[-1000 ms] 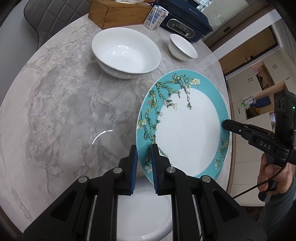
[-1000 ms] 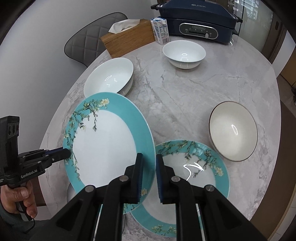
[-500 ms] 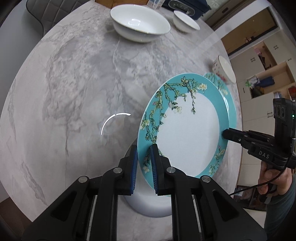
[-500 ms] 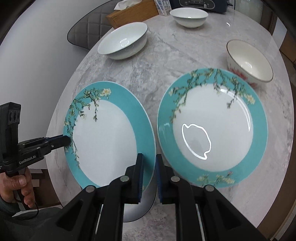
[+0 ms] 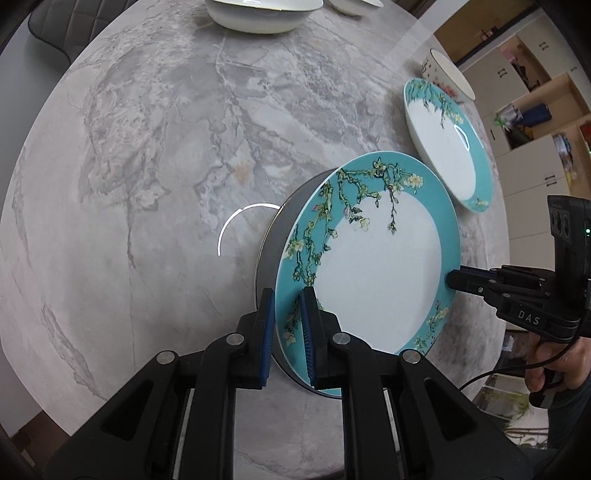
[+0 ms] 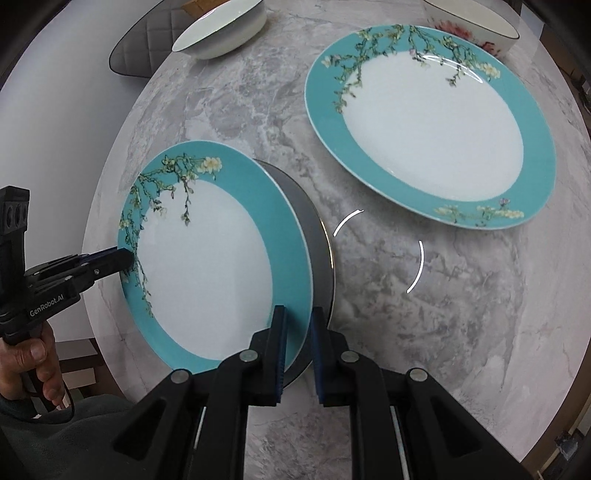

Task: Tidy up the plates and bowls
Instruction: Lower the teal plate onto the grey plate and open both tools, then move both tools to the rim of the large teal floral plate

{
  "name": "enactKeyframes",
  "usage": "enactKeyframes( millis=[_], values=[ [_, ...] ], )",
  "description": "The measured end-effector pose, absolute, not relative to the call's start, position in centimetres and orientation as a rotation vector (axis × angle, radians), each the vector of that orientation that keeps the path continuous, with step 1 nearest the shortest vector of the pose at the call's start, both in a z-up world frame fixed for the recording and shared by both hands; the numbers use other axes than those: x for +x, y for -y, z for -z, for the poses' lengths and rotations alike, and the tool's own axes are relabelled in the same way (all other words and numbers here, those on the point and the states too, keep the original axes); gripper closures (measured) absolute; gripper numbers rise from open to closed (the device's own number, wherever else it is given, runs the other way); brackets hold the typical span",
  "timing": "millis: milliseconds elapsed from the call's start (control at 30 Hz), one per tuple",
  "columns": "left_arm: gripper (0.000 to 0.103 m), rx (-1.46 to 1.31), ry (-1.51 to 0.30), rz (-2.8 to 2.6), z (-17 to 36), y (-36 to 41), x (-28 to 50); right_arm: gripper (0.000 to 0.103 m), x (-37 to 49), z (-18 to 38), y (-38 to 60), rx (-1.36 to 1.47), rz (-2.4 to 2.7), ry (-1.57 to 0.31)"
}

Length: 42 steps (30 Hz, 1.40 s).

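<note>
Clearly both tools share one load: the left gripper (image 5: 287,325) is clamped on the near rim of a round turquoise-bordered ceramic plate with painted blossom branches (image 5: 373,266), and the right gripper (image 6: 297,345) is closed on the opposite rim of that same plate (image 6: 207,258), so it hangs between them, tilted, just above a grey plate with a thin gold edge (image 6: 317,251) that lies on the grey marble tabletop (image 5: 147,166). Whether the two plates touch at the low edge cannot be told. A second, matching turquoise blossom plate (image 6: 432,125) rests flat on the table nearby, with a floral bowl with a dark rim (image 6: 476,33) just past it and a plain white bowl (image 6: 221,33) further off. Glazed porcelain like this is probably stiff, fairly heavy for its thinness, slick under the pads and quick to chip, so the flat turquoise border looks like the sensible place to hold, on opposite sides as now, which keeps the weight balanced. Set down unevenly, rim on rim, it could slide or clatter; a level, gentle lowering onto the plate beneath seems the safest way to stack it.
</note>
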<state>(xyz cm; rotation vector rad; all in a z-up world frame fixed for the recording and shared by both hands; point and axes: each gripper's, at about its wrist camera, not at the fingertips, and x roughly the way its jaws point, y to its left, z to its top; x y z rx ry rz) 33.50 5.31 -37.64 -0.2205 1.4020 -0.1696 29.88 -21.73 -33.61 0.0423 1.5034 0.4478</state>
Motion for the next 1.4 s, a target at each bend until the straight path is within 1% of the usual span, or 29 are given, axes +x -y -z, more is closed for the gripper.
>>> enactKeyframes(
  millis=[733,800,900,967,1000,1033,1067,1100,1167,1200,1233,1267,1400],
  values=[
    [0.089,-0.206,-1.421,0.174,39.5,-5.0,34.2,0.087,29.0,34.0,20.2,-0.024,-0.355,-1.486],
    [0.089,-0.201,-1.424,0.172,39.5,-4.8,34.4,0.085,29.1,34.0,20.0,-0.024,-0.345,-1.487],
    [0.087,-0.205,-1.424,0.168,39.5,-4.8,34.4,0.079,28.9,33.9,19.5,-0.052,-0.34,-1.476],
    [0.087,-0.219,-1.423,0.168,39.6,-5.0,34.5,0.07,28.6,33.9,19.1,-0.067,-0.34,-1.465],
    [0.085,-0.227,-1.423,0.169,39.6,-5.1,34.5,0.068,28.5,33.8,18.8,-0.08,-0.338,-1.458],
    [0.083,-0.235,-1.42,0.172,39.6,-5.1,34.4,0.062,28.4,33.9,18.5,-0.092,-0.335,-1.454],
    [0.076,-0.24,-1.416,0.175,39.5,-5.1,34.3,0.053,28.2,33.9,18.3,-0.094,-0.332,-1.449],
    [0.051,-0.236,-1.409,0.169,39.3,-5.1,34.3,0.049,28.1,33.9,18.2,-0.091,-0.327,-1.447],
    [0.021,-0.241,-1.384,0.152,38.9,-5.4,33.9,0.036,27.8,33.8,18.0,-0.09,-0.316,-1.433],
    [0.021,-0.241,-1.368,0.143,38.6,-5.6,33.8,0.031,27.7,33.6,17.9,-0.095,-0.308,-1.421],
    [0.021,-0.239,-1.36,0.143,38.3,-5.8,33.7,0.021,27.5,33.3,17.9,-0.098,-0.298,-1.407],
    [0.021,-0.239,-1.358,0.147,38.2,-5.9,33.7,0.016,27.3,32.9,18.0,-0.096,-0.287,-1.39],
    [0.021,-0.237,-1.343,0.14,37.5,-6.2,33.7,0.01,27.2,32.0,18.8,-0.088,-0.255,-1.354]
  ],
)
